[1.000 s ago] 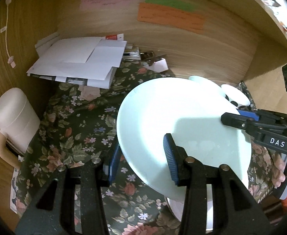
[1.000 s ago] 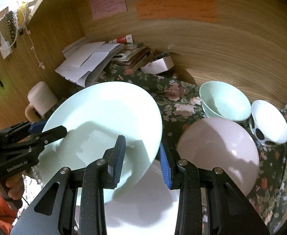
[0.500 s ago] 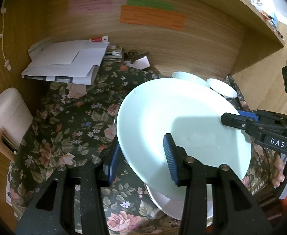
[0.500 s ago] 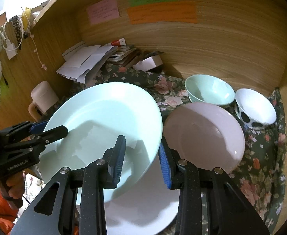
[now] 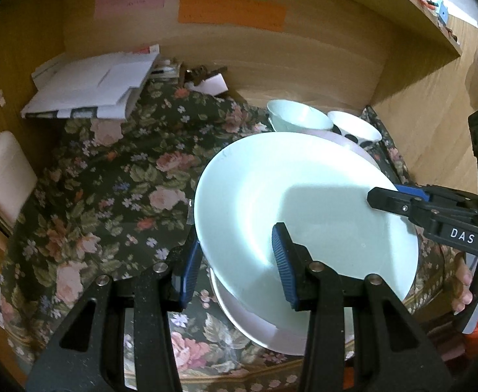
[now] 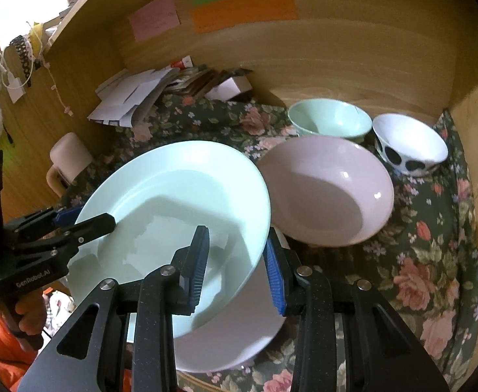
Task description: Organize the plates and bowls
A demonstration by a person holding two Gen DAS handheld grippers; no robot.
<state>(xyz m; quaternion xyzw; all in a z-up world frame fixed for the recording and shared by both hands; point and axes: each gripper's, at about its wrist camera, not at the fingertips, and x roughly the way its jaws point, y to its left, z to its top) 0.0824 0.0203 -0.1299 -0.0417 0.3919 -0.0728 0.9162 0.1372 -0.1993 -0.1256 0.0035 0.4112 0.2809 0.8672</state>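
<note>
Both grippers hold one pale green plate (image 5: 304, 202) by opposite rims, lifted above a white plate (image 5: 265, 326) on the floral cloth. My left gripper (image 5: 235, 268) is shut on its left rim; it also shows in the right wrist view (image 6: 85, 220). My right gripper (image 6: 235, 264) is shut on its right rim; it also shows in the left wrist view (image 5: 389, 196). In the right wrist view the green plate (image 6: 173, 202) hangs over the white plate (image 6: 232, 343). Beyond lie a pink plate (image 6: 327, 189), a green bowl (image 6: 330, 121) and a white black-spotted bowl (image 6: 408, 147).
A floral cloth (image 5: 108, 189) covers the desk inside a wooden alcove. A stack of papers (image 5: 92, 85) lies at the back left, a cream mug (image 5: 0, 176) at the left. Wooden walls (image 6: 477, 124) close the back and right.
Both grippers have carried the green plate up and back from the desk, so more cloth, the bowls and the white plate underneath show. The grips have not changed.
</note>
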